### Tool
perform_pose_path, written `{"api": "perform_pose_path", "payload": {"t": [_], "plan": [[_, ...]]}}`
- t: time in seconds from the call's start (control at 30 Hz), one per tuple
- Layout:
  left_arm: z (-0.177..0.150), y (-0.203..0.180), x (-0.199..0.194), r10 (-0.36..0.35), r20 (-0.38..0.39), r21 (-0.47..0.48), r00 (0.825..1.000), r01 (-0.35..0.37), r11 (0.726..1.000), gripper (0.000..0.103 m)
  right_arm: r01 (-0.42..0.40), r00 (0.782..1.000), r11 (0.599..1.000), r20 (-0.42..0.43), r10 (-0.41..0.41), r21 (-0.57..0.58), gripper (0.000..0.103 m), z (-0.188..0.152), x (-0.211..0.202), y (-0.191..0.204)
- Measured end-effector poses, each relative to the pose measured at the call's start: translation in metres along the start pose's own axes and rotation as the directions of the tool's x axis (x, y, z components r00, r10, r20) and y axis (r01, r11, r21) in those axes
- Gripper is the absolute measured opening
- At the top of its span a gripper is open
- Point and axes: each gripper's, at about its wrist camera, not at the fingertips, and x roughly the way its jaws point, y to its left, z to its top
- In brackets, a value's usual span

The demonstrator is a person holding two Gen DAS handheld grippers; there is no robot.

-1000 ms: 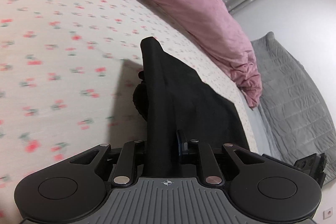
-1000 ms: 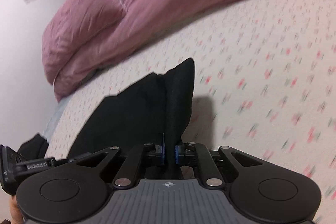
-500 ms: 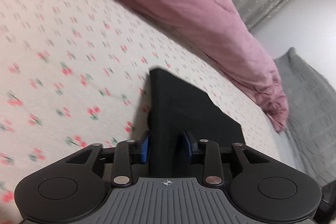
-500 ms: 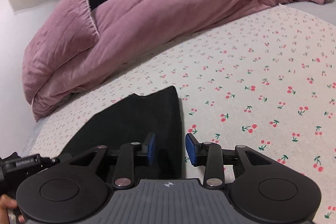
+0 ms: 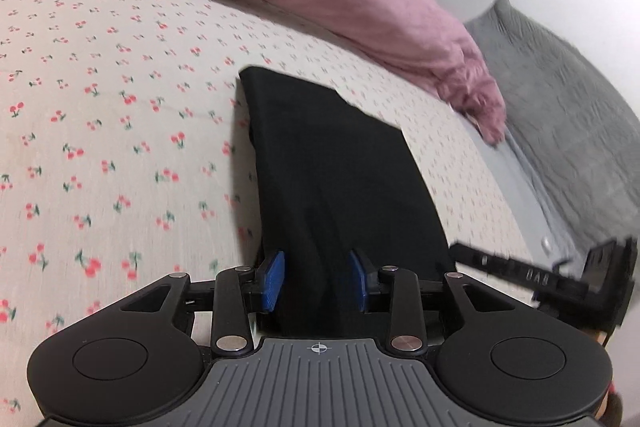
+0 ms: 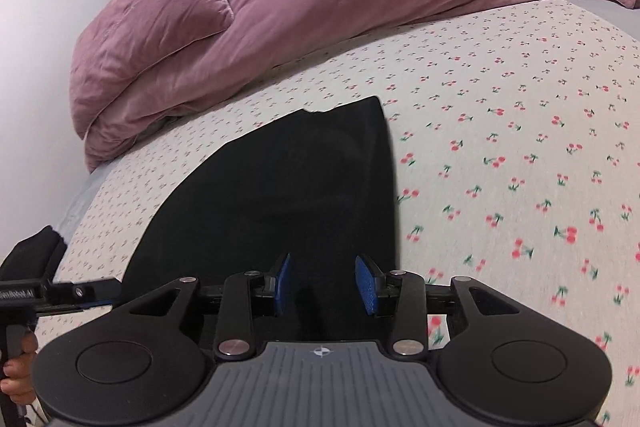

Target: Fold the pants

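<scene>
left hand-held gripper (image 6: 24, 294) — partly legible "Robot AI"

The black pants (image 5: 336, 167) lie folded flat on the cherry-print bed sheet (image 5: 100, 99), a dark, roughly rectangular stack with several layers showing along one long edge. The far end is uneven: one corner reaches further up the sheet, and a small notch breaks the edge beside it (image 6: 320, 147). The cloth is plain, matte and mostly smooth, with one soft lengthwise crease.
</scene>
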Motion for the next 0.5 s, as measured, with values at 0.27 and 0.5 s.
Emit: {"api": "perform_pose_path", "payload": {"t": [0.27, 0.5], "plan": [[-0.017, 0.003, 0.0, -0.146, 0.009, 0.017, 0.989, 0.146, 0.989, 0.0, 0.01, 1.0, 1.0, 0.02, -0.01, -0.016, 0.045, -0.01, -0.005, 0.006], [-0.025, 0.052, 0.005, -0.149, -0.021, -0.098, 0.989, 0.146, 0.984, 0.006, 0.007, 1.0, 0.999, -0.02, -0.008, -0.044, 0.049, -0.017, 0.003, 0.007]]}}
